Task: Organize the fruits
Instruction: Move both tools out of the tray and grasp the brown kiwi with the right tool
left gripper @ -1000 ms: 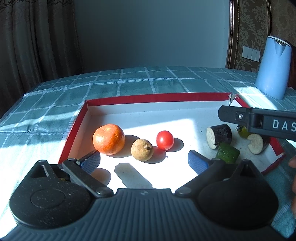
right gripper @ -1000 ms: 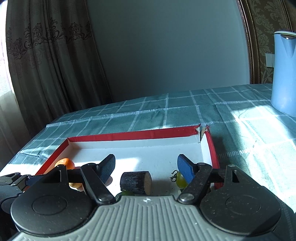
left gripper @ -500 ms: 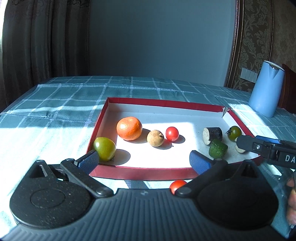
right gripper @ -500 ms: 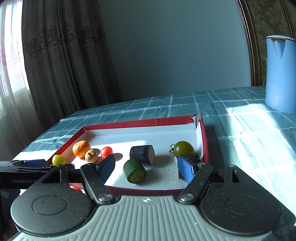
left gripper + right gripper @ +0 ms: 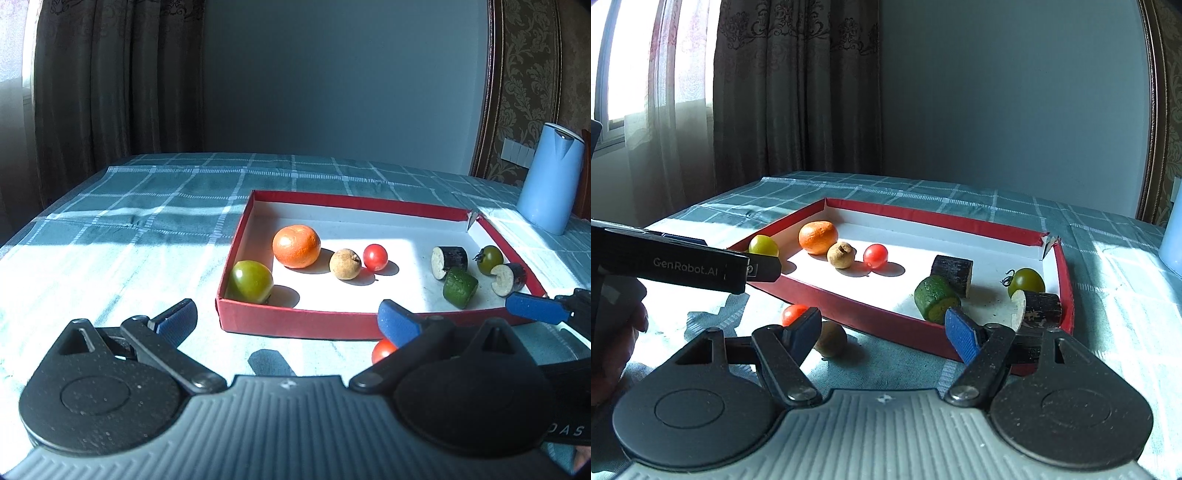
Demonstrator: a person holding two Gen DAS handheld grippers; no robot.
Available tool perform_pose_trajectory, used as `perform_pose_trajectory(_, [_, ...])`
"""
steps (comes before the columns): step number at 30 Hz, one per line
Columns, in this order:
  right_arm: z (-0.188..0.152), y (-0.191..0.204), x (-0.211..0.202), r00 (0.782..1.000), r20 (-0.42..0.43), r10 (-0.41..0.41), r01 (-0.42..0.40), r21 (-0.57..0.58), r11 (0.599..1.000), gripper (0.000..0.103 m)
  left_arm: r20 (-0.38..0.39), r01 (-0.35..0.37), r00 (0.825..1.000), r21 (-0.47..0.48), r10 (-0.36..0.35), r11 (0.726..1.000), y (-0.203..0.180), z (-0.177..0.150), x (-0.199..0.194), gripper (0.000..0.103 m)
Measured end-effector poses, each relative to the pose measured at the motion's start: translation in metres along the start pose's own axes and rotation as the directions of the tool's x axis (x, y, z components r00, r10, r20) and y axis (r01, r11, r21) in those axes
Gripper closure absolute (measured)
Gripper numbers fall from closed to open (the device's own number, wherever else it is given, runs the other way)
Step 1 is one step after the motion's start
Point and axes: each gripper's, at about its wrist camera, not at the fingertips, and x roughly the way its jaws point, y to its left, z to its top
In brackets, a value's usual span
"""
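Red tray (image 5: 295, 320), frame centre, holding orange (image 5: 296, 246), tomatoes and cut pieces; one red tomato (image 5: 792, 314) outside, lower left; left gripper (image 5: 286, 319) and right gripper (image 5: 882, 328) both spread wide, empty.

Your tray (image 5: 295, 320) lies on the tablecloth (image 5: 129, 236) | in its left half: tomato (image 5: 251, 281) at the near corner, then orange (image 5: 296, 246), longan (image 5: 345, 264), cherry tomato (image 5: 375, 257) in a row | right half: cut pieces (image 5: 460, 287) | before the tray: another cherry tomato (image 5: 793, 313) and longan (image 5: 832, 339) | kettle (image 5: 550, 184) behind, right.
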Motion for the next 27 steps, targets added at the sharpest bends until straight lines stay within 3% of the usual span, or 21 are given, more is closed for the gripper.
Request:
perform_pose_trajectory(8, [-0.004,0.020,-0.003,1.000,-0.009,0.030,-0.030,-0.057,0.998,0.029,0.003,-0.011,1.000,0.000,0.011,1.000,0.000,0.000,0.000,0.000])
perform_pose_trajectory(11, [-0.002,0.021,0.004,0.998,-0.043,0.034,-0.035,-0.033,0.999,0.033,0.003,-0.015,1.000,-0.006,0.015,1.000,0.001,0.000,0.000,0.000])
perform_pose_trajectory(15, [-0.001,0.024,0.018,0.993,-0.112,0.038,-0.040,-0.019,0.999,0.047,0.003,-0.016,1.000,-0.017,0.016,1.000,0.003,0.001,0.000,0.000])
perform_pose_trajectory(22, [0.002,0.031,0.034,0.986,-0.161,0.031,-0.029,0.017,0.999,0.050,0.009,-0.018,1.000,0.001,0.018,1.000,0.000,0.000,-0.002,0.000])
perform_pose_trajectory(26, [0.002,0.030,0.033,0.988,-0.153,0.031,-0.028,0.021,0.999,0.075,0.017,-0.026,1.000,0.020,0.026,0.999,-0.003,-0.001,-0.002,0.000])
perform_pose_trajectory(27, [0.002,0.030,0.032,0.988,-0.154,0.033,-0.031,0.019,0.999,0.076,0.016,-0.029,0.999,0.022,0.029,0.999,-0.004,-0.001,-0.002,0.000])
